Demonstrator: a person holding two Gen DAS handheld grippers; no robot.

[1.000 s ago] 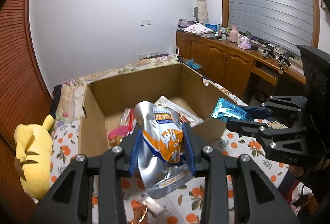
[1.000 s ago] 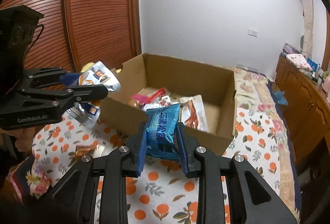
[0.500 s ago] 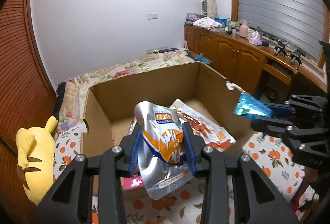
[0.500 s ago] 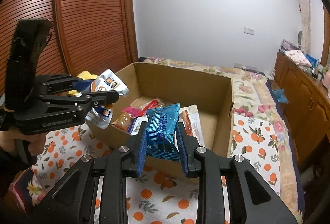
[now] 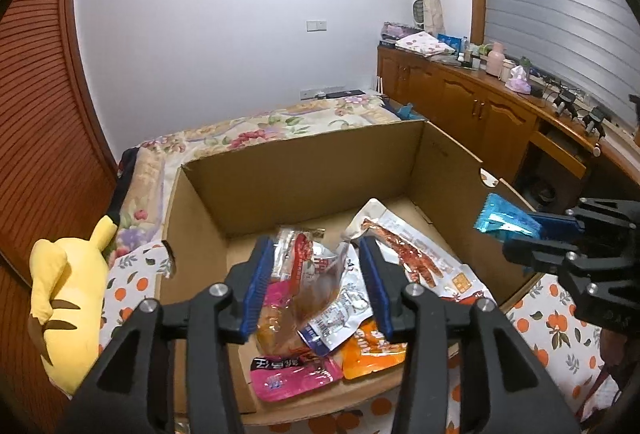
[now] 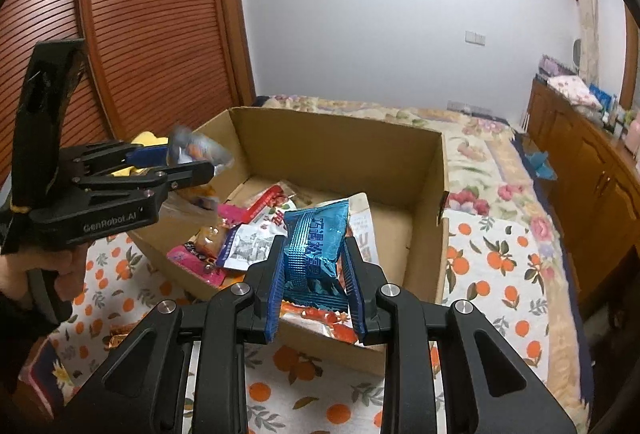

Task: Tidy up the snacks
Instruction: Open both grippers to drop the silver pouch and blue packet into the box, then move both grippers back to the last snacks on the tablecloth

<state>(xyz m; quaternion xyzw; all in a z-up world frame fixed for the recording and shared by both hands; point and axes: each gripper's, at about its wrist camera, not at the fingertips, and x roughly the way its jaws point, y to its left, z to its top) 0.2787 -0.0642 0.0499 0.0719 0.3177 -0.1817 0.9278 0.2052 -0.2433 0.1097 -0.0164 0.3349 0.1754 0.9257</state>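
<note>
Item one, the bed (image 6: 500, 266), spread with an orange-print sheet, serves as the work surface. Item two, the open cardboard box (image 5: 304, 170), sits on it as the collecting bin, its flaps out of the way so packets can be dropped straight in. Item three, a yellow plush toy (image 5: 68, 294), lies beside the box's left wall and is not part of the sort. Item four, my left gripper (image 5: 316, 250), hangs over the box's near corner. Its jaws have just been opening and stand partly apart, and from its own camera nothing is pinched between the pads. The right camera shows a blurred silver-and-orange pouch (image 6: 196, 148) at its tips, which I judge to be dropping towards the box. Item five, my right gripper (image 6: 314, 246), is nearly closed and clamps a blue foil snack packet (image 6: 316, 242) upright, held above the box's near wall, probably next for release. Item six, the snacks already boxed: a long packet with red printing (image 5: 416, 258) flat on the floor, a pink packet (image 5: 292, 370) at the near wall, and several others heaped loosely between them.
</note>
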